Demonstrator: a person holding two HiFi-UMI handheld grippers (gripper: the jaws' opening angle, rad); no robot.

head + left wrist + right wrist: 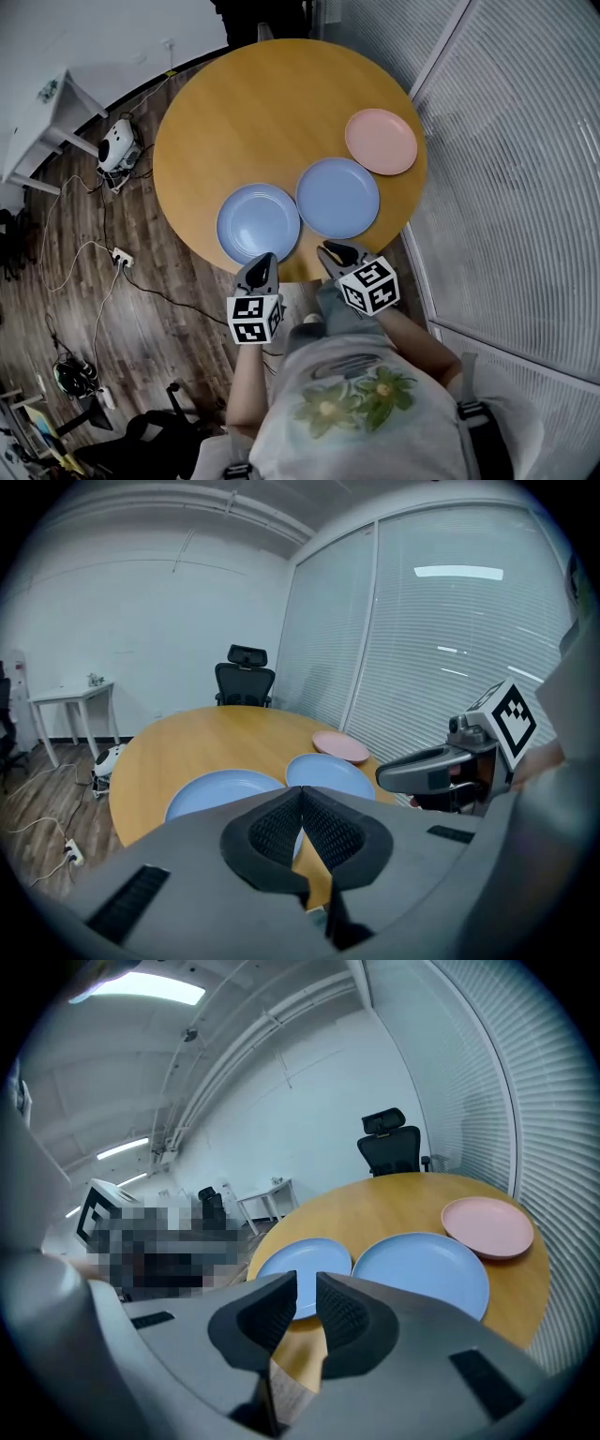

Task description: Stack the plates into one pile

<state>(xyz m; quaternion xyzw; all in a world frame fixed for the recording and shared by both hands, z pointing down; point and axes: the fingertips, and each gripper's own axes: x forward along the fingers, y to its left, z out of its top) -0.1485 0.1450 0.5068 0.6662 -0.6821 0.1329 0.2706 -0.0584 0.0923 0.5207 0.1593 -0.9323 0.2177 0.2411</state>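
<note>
**Head view, steeply down.** Nearest the lens is the person's shirt [361,403]. Both forearms reach forward from it to the two marker cubes.

**Tongs.**
- The left tongs [265,259] have their jaws pressed together with nothing between them.
- The right tongs [330,249] have their jaws all but together, with a thin slit and nothing in it.
- Both point forward and downward toward the near edge of the round tabletop [253,103].

**Plates.** All three lie flat and single on the tabletop, so no pile has been started.
- The near blue plate [259,222] lies directly ahead of the left tongs. That tip sits at its near rim, but whether it touches cannot be judged from above.
- The middle blue plate [337,197] lies just beside the first and ahead of the right tongs, a little apart from their tip.
- The pink plate [381,141] lies near the middle one, farthest from both tongs and on the right hand's side.

**Governing relation.** The row of plates runs diagonally from near left to far right. Each hand therefore faces its own blue plate, and the right hand is the nearer to the pink one. Either tongs would probably have to open before taking a rim.

**Count.** Three plates (two blue, one pink), two tongs, one tabletop.
</note>
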